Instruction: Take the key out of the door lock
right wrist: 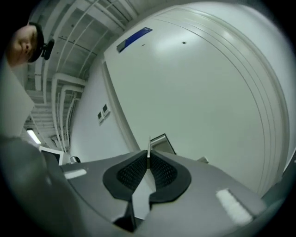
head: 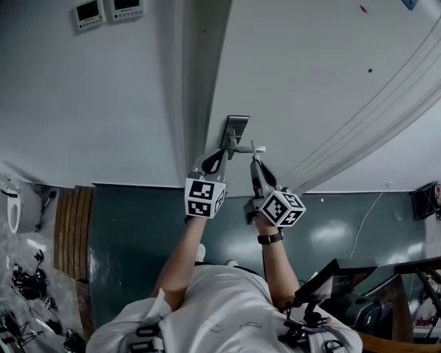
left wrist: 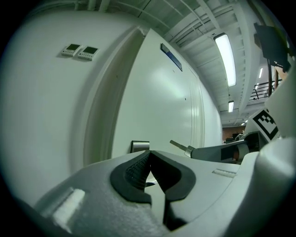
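Both arms are up at the white door [head: 310,83] now, the tools side by side just below the metal lock plate [head: 237,127]. The right tool [right wrist: 148,162] is clamped on the key [right wrist: 148,149]: a thin strip of metal stands edge-on between its ribbed pads, pinched tight. From the left gripper view the key [left wrist: 177,145] pokes out of that tool's tip as a slim shaft, and its free end shows against bare door panel just to the right of the plate. I can't tell whether it touches the door there.

The left tool [left wrist: 150,159] is pressed fully closed, pads together, holding nothing that I can make out. Its tip sits just beside the plate and close to the right tool, and the two marker cubes [head: 204,197] hang below near the person's wrists.

Off to the left on the wall [head: 83,103], two small control panels [head: 108,12] sit high up. The dark green floor [head: 138,227] runs along underneath.
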A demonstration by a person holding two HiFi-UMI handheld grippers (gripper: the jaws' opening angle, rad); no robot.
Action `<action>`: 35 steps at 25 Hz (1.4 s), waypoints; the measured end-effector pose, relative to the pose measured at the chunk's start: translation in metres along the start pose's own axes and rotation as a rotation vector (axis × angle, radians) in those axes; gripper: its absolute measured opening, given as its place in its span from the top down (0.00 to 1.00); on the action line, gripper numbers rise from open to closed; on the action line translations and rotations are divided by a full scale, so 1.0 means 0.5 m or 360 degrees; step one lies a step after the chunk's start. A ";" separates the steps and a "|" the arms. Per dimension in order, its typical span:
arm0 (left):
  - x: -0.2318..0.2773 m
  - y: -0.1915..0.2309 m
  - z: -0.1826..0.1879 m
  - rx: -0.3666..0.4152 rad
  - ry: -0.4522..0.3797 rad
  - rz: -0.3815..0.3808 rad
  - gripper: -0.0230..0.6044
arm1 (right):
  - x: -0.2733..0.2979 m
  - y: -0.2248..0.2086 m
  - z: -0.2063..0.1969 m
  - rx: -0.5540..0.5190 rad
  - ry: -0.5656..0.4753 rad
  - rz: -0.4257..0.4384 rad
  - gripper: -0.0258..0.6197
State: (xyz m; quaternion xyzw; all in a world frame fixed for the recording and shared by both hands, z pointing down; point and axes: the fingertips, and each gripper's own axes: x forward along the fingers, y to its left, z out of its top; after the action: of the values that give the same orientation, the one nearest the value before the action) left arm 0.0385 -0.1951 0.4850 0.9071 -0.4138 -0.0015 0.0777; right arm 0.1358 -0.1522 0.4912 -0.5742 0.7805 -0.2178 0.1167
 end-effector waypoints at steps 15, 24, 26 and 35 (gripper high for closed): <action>-0.079 -0.232 0.006 0.0132 -0.0131 0.0324 0.96 | -0.197 -0.050 0.059 -0.0516 -0.0016 0.0026 0.91; -0.061 -0.250 0.081 0.0180 -0.0179 0.0266 0.96 | -0.194 -0.012 0.149 -0.0713 -0.0172 -0.0007 0.92; -0.065 -0.243 0.093 0.0206 -0.0189 0.0276 0.96 | -0.190 0.005 0.169 -0.0818 -0.0203 -0.0023 0.92; -0.113 -0.156 0.089 0.0175 -0.0237 0.0315 0.96 | -0.146 0.040 0.113 -0.0839 -0.0118 -0.0105 0.92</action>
State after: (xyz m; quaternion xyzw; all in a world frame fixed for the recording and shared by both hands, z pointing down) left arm 0.0570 -0.1084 0.4265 0.8621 -0.5052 -0.0387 -0.0033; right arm 0.1663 -0.0899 0.4270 -0.6176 0.7863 0.0106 -0.0155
